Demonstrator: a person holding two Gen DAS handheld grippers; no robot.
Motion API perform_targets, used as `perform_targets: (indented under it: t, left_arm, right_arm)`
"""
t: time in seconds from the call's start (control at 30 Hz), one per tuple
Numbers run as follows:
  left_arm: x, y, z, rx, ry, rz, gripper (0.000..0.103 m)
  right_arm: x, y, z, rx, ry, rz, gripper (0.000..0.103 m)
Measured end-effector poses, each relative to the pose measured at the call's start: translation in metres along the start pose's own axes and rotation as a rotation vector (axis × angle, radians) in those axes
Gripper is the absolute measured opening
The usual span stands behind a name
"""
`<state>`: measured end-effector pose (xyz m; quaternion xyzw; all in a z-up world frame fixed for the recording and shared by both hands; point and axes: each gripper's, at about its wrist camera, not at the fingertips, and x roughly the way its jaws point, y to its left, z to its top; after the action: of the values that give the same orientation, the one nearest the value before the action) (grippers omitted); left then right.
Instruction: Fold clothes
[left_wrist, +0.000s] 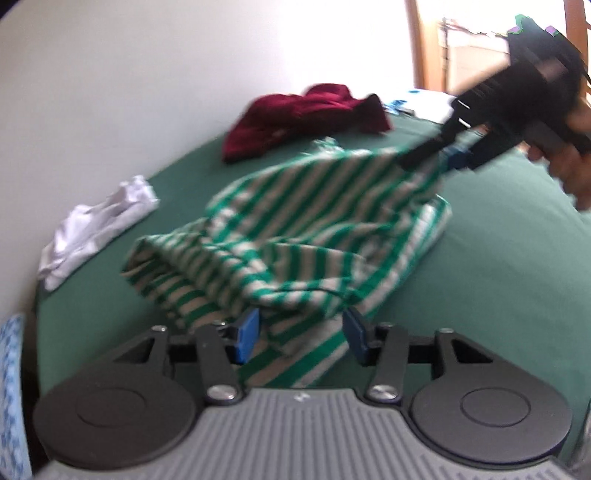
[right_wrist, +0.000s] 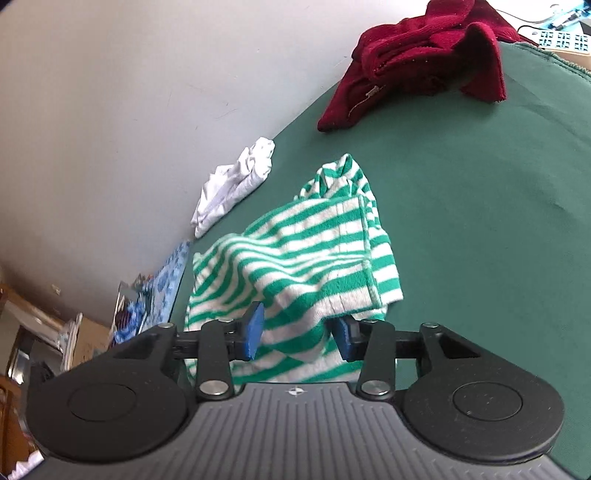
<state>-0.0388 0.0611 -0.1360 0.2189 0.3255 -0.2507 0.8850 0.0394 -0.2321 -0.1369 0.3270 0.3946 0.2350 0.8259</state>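
A green cloth (right_wrist: 480, 206) is covering the whole work surface, running up against a pale wall (right_wrist: 110, 110) along its far edge. Lying crumpled near the middle of it is a green-and-white striped garment (right_wrist: 295, 258), bunched into loose folds with one hemmed edge turned up on top; in the left wrist view the same garment (left_wrist: 295, 229) is spreading from just in front of the camera toward the far side. A dark red garment (right_wrist: 424, 62) is sitting in a heap well beyond it, toward the far corner of the cloth, and a smaller white garment (right_wrist: 232, 184) is lying rumpled at the cloth's edge beside the wall, apart from the striped one. The left gripper (left_wrist: 301, 336) is hovering at the near edge of the striped garment with its blue pads (left_wrist: 246, 334) standing apart, striped fabric lying between them but not being squeezed. The right gripper (right_wrist: 301, 332) is likewise standing open over another edge of the garment, a fold of striped fabric lying loose between its blue pads (right_wrist: 254, 330); in the left wrist view it (left_wrist: 436, 155) is showing blurred at the garment's far end, with a hand (left_wrist: 569, 173) behind it.
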Motion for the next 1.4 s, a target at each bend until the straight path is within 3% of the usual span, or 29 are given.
perform_targets:
  t: [0.1,0.17,0.3,0.47,0.67,0.77,0.83,0.87,0.9,1.0,1.17,1.23,1.3,1.4]
  left_arm:
    - [0.01,0.006,-0.003,-0.025,0.018,0.013,0.055]
    - [0.013,0.014,-0.005,-0.067,0.017,0.001,0.039]
    - [-0.007,0.025,0.003,-0.125,-0.005,-0.054,0.004]
    - [-0.05,0.036,0.008,-0.151,-0.083,-0.06,0.001]
    - [-0.039,0.04,0.001,-0.152,-0.054,-0.014,0.0]
    - [-0.03,0.03,-0.008,-0.111,-0.033,0.004,0.013]
    - [-0.03,0.029,-0.012,-0.126,-0.035,-0.034,0.037]
    - [-0.029,0.027,-0.013,-0.124,-0.045,-0.027,0.064]
    - [-0.028,0.025,-0.013,-0.122,-0.055,-0.021,0.076]
    - [-0.02,0.017,-0.009,-0.075,-0.083,0.025,0.071]
    - [0.0,0.017,0.003,-0.056,-0.067,0.019,0.068]
    - [0.006,0.021,0.005,-0.086,-0.054,0.003,0.054]
    - [0.009,0.028,0.007,-0.131,-0.033,-0.033,0.023]
    - [0.002,0.032,0.007,-0.141,-0.034,-0.034,0.009]
  right_arm:
    - [0.001,-0.004,0.003,0.059,-0.026,-0.001,0.044]
    - [0.002,-0.004,0.003,0.075,-0.038,-0.008,0.04]
    - [0.001,0.001,0.002,0.056,-0.037,-0.027,0.018]
    - [-0.012,0.022,0.001,-0.063,-0.036,-0.009,0.016]
    - [-0.002,0.032,0.001,-0.12,-0.014,-0.026,0.013]
    - [0.001,0.031,0.0,-0.113,-0.008,-0.037,0.016]
    - [0.0,0.03,-0.001,-0.118,-0.006,-0.042,0.018]
    - [0.0,0.03,-0.002,-0.119,-0.005,-0.045,0.018]
    - [0.0,0.029,-0.003,-0.12,-0.004,-0.047,0.018]
    - [0.002,0.03,-0.006,-0.115,-0.007,-0.05,0.018]
    - [0.004,0.033,-0.006,-0.124,-0.022,-0.042,0.017]
    - [0.003,0.033,-0.005,-0.122,-0.041,-0.039,0.016]
    - [0.004,0.032,-0.003,-0.113,-0.055,-0.049,0.013]
    - [0.003,0.031,-0.002,-0.106,-0.066,-0.052,0.008]
